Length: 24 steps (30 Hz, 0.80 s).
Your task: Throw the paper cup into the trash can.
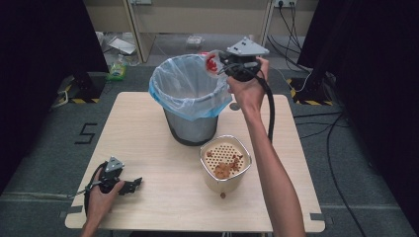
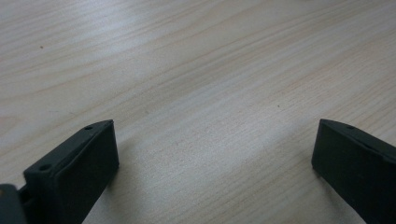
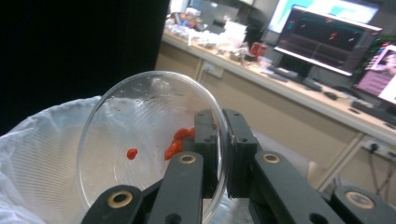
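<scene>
At the top centre of the high view, the right tongs [image 1: 221,63] grip a clear bowl [image 3: 149,140] by its rim, tilted over the bin [image 1: 190,98]. The left tongs [image 1: 132,184] rest open on the worktop [image 1: 158,148], lower left.

A big black mark shaped like the number 5 [image 1: 86,133] is on the grey floor [image 1: 44,158], just left of the light wooden table [image 1: 148,143]. Far off, the dark computer screens [image 3: 334,37] on the long desk glow with pictures, but their words are too small and blurry to read. No other words or numbers can be read.
</scene>
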Available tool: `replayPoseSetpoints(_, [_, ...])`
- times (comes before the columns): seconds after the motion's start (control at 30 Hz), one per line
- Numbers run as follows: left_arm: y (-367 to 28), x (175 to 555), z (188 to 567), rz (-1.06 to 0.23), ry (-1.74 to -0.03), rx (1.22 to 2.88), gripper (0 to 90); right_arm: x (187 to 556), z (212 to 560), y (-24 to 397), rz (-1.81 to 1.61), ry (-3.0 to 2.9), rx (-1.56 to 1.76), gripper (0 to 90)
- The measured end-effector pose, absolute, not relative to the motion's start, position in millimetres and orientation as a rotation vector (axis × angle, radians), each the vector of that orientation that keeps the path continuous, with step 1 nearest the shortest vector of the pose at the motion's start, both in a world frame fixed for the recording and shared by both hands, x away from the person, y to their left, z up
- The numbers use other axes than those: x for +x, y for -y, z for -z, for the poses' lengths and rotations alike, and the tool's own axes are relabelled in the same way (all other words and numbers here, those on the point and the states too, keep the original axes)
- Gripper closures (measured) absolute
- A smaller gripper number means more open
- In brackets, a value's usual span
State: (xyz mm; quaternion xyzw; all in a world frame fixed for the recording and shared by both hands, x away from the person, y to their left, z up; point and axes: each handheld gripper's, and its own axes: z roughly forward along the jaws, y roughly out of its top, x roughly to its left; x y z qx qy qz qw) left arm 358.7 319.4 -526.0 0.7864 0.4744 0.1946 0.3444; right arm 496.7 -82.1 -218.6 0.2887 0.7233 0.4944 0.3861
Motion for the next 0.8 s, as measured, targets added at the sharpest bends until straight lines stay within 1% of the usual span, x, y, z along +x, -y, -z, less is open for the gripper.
replayPoseSetpoints(0.13, [-319.3, 358.6, 525.9, -0.506, -1.231, 2.043, 0.0, 505.7, 228.0, 59.7, -1.240, -1.902, 0.720, 84.5])
replayPoseSetpoints(0.2, [-319.3, 358.5, 525.9, -0.507, -1.230, 2.044, 0.0, 510.8, 233.9, 49.6, -1.218, -1.936, 0.715, 82.3])
replayPoseSetpoints(0.3, [-319.3, 358.5, 525.9, -0.506, -1.230, 2.044, 0.0, 517.6, 241.0, 39.8, -1.206, -1.955, 0.770, 70.4])
replayPoseSetpoints(0.33, [-319.3, 358.4, 525.9, -0.506, -1.230, 2.044, 0.0, 517.6, 241.0, 39.8, -1.206, -1.955, 0.770, 70.4])
replayPoseSetpoints(0.4, [-319.3, 358.4, 526.0, -0.505, -1.229, 2.044, 0.0, 518.5, 241.6, 38.3, -1.204, -1.943, 0.784, 66.8])
replayPoseSetpoints(0.6, [-319.3, 358.3, 526.0, -0.505, -1.228, 2.044, 0.0, 513.9, 238.2, 52.2, -1.195, -1.930, 0.812, 59.7])
replayPoseSetpoints(0.73, [-319.3, 358.2, 526.1, -0.506, -1.227, 2.043, 0.0, 507.6, 238.8, 73.7, -1.160, -1.960, 0.859, 50.6])
replayPoseSetpoints(0.8, [-319.3, 358.1, 526.1, -0.506, -1.226, 2.043, 0.0, 503.0, 239.5, 85.5, -1.149, -1.963, 0.879, 47.7])
